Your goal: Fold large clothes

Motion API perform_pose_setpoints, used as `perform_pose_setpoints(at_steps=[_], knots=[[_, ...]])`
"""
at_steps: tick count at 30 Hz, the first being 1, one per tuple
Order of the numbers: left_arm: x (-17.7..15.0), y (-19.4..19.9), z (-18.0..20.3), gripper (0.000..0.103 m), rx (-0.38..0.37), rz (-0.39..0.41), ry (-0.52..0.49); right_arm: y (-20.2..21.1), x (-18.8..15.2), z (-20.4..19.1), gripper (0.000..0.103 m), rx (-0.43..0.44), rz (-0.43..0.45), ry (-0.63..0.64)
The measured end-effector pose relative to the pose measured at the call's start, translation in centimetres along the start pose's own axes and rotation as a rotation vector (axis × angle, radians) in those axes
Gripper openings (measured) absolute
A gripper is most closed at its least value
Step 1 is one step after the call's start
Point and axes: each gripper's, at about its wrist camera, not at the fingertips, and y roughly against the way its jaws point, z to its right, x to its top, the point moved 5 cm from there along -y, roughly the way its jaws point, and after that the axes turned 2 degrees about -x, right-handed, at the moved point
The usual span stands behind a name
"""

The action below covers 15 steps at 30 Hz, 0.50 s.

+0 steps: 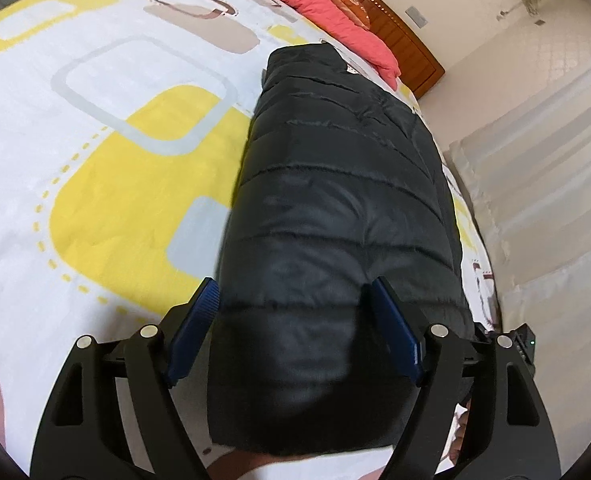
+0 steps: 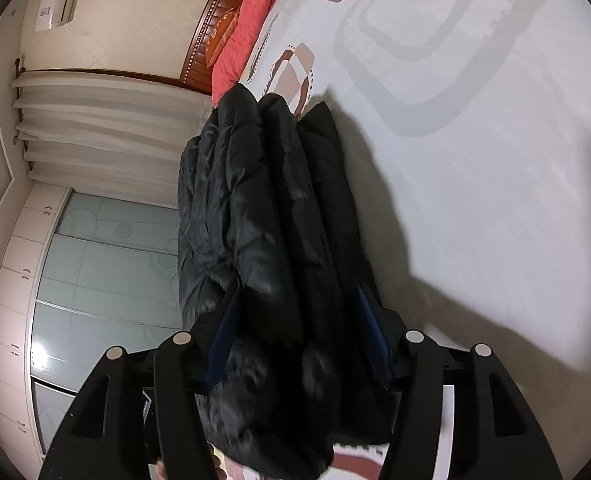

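Black quilted puffer jacket [image 1: 335,200], folded into a long bundle, lying on a bed [image 1: 95,160] with a white cover patterned in yellow and grey, near the curtain-side edge. Left gripper [image 1: 295,312]: blue pads either side of the bundle's near end, seemingly pressing it (contact blurred). Right gripper [image 2: 295,312]: jaws clamped on stacked jacket layers. Far end: coral pillow [image 1: 335,24], wooden headboard [image 1: 395,28].
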Motion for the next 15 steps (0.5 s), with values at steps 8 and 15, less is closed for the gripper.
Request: perform_pose_setpoints(at_steps=[8,15], knots=[[-2.4,1.9,0.2,0.079,0.069,0.026,-0.067,2.2,-3.0,0.3,0.057,-0.033,0.013,0.028],[-4.0,3.6,0.1,0.079,0.137,0.037,-0.114,4.2,-5.3,0.4,0.057,-0.072,0.058,0.043]])
